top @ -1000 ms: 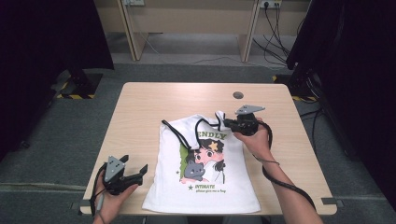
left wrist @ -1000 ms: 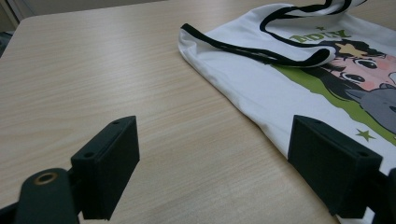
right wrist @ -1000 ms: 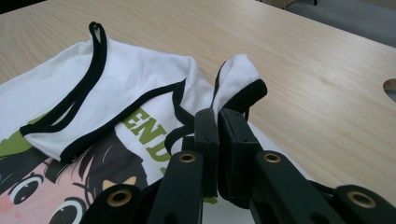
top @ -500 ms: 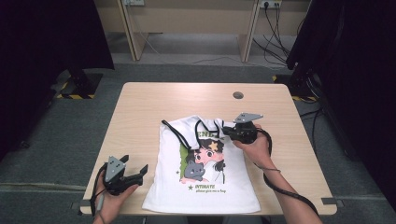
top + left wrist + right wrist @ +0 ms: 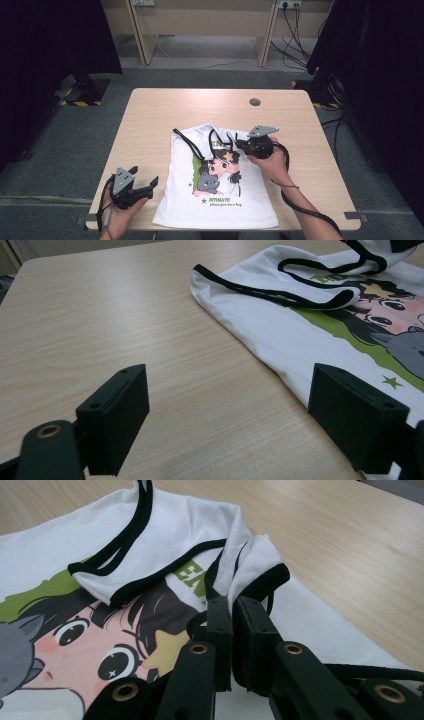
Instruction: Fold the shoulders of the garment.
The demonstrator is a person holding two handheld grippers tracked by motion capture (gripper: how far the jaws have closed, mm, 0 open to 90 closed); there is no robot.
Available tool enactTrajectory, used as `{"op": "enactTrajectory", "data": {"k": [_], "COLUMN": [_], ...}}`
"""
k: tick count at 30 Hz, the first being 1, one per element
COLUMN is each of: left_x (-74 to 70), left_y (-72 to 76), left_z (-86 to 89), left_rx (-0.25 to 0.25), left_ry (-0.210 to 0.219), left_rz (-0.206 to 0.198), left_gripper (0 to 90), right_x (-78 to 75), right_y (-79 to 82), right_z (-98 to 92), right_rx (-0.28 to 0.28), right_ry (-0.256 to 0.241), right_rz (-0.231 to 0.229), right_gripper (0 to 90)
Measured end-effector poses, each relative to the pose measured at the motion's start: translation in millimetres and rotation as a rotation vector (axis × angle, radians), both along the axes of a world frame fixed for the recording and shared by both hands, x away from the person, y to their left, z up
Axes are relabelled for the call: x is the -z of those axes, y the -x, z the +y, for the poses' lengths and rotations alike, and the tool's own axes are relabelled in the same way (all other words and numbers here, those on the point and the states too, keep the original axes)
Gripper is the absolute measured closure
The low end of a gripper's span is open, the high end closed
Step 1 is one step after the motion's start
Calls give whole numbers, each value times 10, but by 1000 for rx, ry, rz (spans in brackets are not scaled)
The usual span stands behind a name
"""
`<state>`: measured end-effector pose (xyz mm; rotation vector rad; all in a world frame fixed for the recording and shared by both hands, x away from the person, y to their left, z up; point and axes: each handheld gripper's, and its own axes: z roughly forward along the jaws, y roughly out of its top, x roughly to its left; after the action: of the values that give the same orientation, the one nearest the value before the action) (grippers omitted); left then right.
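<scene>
While the white cartoon-print tank top (image 5: 220,185) lies flat mid-surface (image 5: 165,110), the left tool (image 5: 142,187) sits off the top's lower-left corner, jaws spread wide, holding nothing, just beside the hem edge. In the left gripper view its one jaw hangs over bare wood, the other over the top's white edge (image 5: 280,345). The right tool (image 5: 240,145) is at the top's upper right, jaws pressed together, pinching the black-trimmed strap (image 5: 250,565), which is folded inward over the print. Round grommet (image 5: 255,102) lies beyond the top, well apart.
</scene>
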<state>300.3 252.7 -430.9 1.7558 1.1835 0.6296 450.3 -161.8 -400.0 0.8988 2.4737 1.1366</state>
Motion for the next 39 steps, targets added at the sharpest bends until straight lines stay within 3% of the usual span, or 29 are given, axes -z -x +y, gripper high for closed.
{"op": "enactTrajectory", "data": {"k": [5,10,13,15,16,17,18,19,20,21,25,26,27,30,31,33,39], "left_x": [0,-1,0,0,0,0,0,0,0,0,0,0,0,0,0,0,-1], "left_y": [0,1,1,2,1,1,1,1,1,1,1,1,1,2,3,2,-1], "left_z": [-1,-4,-5,-5,-5,-5,-5,-8,-8,-8,-13,-15,-15,-14,-13,-11,-21], "left_rx": [-1,-1,-1,-2,-2,-2,-2,-2,-2,-2,0,-1,-1,-1,-1,-2,3], "left_ry": [-1,-3,-3,-3,-4,-4,-4,-6,-6,-6,-10,-11,-12,-11,-10,-9,-10], "left_rz": [0,1,-1,0,-1,-1,-1,-1,-1,-1,-1,0,0,1,1,1,-1], "left_gripper": [160,160,160,160,160,160,160,160,160,160,160,160,160,160,160,160,160], "right_x": [20,22,19,19,19,19,11,11,11,-12,-54,-85,-87,-39,-20,9,74], "right_y": [32,81,139,139,173,173,216,216,216,251,245,187,158,41,13,-26,-98], "right_z": [5,5,-9,-9,-30,-30,-61,-61,-61,-119,-200,-278,-308,-401,-433,-482,-477], "right_rx": [-21,-62,-115,-115,-152,-152,-201,-201,-201,-248,-243,-165,-131,6,40,74,127], "right_ry": [2,14,11,11,12,12,9,9,9,6,-21,-45,-45,43,42,10,14], "right_rz": [-9,-26,-26,-26,-21,-21,-5,-5,-5,18,38,64,77,136,157,185,201], "right_gripper": [816,795,780,750,713,713,713,650,650,650,555,542,543,549,558,558,514]}}
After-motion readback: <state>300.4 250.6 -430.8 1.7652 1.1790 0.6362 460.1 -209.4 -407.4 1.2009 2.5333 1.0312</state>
